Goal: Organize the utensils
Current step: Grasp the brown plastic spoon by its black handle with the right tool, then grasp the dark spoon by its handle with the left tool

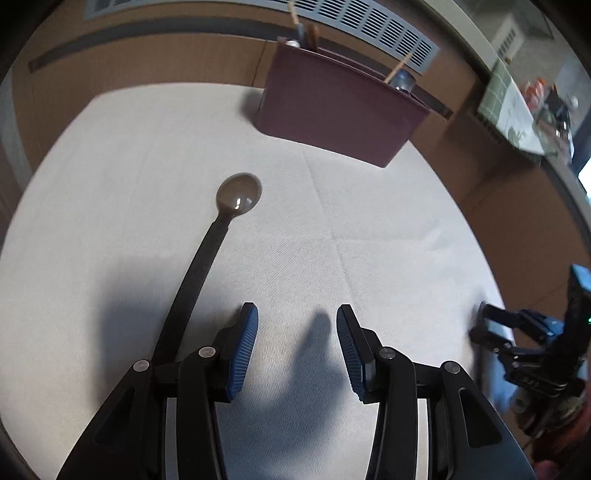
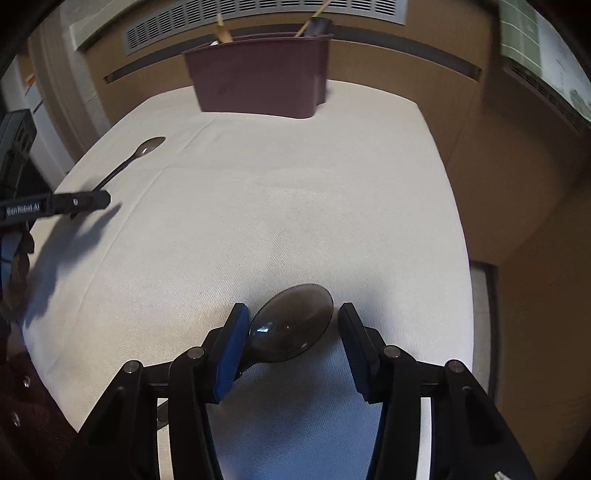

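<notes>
A black-handled spoon (image 1: 207,251) lies on the white tablecloth (image 1: 369,229), its handle passing just left of my open left gripper (image 1: 297,325). It also shows in the right wrist view (image 2: 142,149), beside the left gripper (image 2: 92,199). A second dark spoon (image 2: 291,325) lies bowl forward between the fingers of my open right gripper (image 2: 290,325); its handle is hidden under the left finger. The right gripper also shows in the left wrist view (image 1: 491,325). A maroon utensil holder (image 1: 340,107) stands at the far side of the table and also shows in the right wrist view (image 2: 258,70), with several utensils in it.
A brown wall panel with a grey vent grille (image 1: 369,26) runs behind the table. The table edge drops off at the right (image 2: 469,221). A cluttered counter (image 1: 532,110) is at the far right.
</notes>
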The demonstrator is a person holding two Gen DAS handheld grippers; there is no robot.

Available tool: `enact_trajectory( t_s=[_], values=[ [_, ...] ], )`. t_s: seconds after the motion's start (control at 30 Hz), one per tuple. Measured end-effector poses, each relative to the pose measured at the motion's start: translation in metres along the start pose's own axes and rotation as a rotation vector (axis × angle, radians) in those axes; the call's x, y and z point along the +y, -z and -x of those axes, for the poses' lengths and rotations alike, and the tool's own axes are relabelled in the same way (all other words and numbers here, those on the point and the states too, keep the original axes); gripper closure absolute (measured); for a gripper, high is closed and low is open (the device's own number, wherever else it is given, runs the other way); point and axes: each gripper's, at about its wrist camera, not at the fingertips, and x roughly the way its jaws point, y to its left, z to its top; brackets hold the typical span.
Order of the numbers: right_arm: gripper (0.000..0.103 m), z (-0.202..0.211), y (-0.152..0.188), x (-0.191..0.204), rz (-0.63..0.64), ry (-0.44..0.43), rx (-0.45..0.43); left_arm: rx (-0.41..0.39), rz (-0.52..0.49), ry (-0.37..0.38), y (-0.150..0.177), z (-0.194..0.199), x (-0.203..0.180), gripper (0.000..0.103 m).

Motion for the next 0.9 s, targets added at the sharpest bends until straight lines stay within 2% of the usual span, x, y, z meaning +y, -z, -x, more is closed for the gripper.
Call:
enact_trajectory(
  t_s=[0.1,0.23,0.37,0.43,0.53,0.6,0.77,0.9],
  values=[
    [0.054,0.0,0.001,0.006,-0.041,0.046,-0.006,-0.027,-0.006,-0.028,-0.004,0.003,-0.004,0.058],
    [0.053,-0.001,0.001,0.014,-0.065,0.072,-0.025,-0.097,-0.062,-0.104,-0.019,0.012,-0.002,0.058],
    [0.057,0.001,0.002,0.019,-0.037,0.077,-0.035,-0.072,-0.148,-0.195,-0.051,-0.008,0.009,0.058],
    [0.062,0.006,0.007,0.015,-0.055,0.056,-0.036,-0.045,-0.165,-0.189,-0.063,-0.018,0.013,0.058],
    [0.062,0.014,0.014,0.009,-0.089,0.046,-0.047,0.01,-0.211,-0.174,-0.076,-0.034,0.017,0.058],
    [0.062,0.019,0.019,0.007,-0.119,0.07,-0.051,0.043,-0.244,-0.169,-0.08,-0.044,0.014,0.058],
    [0.062,0.028,0.026,-0.007,-0.212,0.063,-0.066,0.065,-0.273,-0.148,-0.086,-0.048,0.013,0.058],
    [0.061,0.022,0.029,-0.011,-0.247,0.025,-0.02,0.054,-0.267,-0.147,-0.084,-0.049,0.011,0.057]
  ],
)
